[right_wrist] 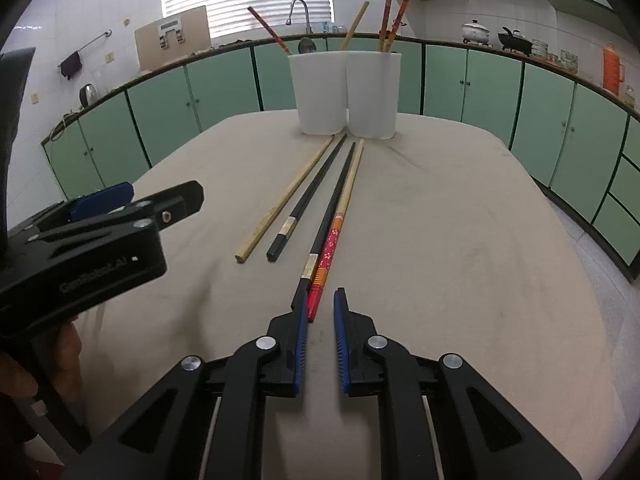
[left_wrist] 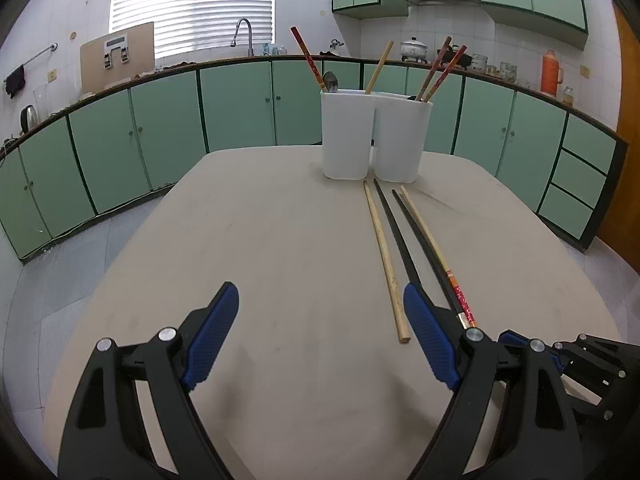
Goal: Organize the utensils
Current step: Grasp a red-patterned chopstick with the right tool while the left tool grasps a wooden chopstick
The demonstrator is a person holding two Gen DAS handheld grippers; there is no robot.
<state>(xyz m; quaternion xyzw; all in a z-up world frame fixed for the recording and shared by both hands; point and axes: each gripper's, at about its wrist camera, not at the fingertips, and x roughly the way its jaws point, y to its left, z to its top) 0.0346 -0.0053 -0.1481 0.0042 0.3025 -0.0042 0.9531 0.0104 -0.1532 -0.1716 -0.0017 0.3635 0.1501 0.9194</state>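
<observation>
Now left gripper fingers wide, empty; right gripper fingers narrow beside red chopstick.

Colours only: white twin-cup holder showing plain, no pattern. Red chopstick showing small white blossoms, an orange striped band, then a pale wood shaft. Two black chopsticks each wearing a pale silvery band near the butt. One plain tan bamboo chopstick. Table looking beige, faintly scuffed. Both grippers, left and right, black with blue ribbed pads. Cabinets showing mint green with dark green trim.
</observation>
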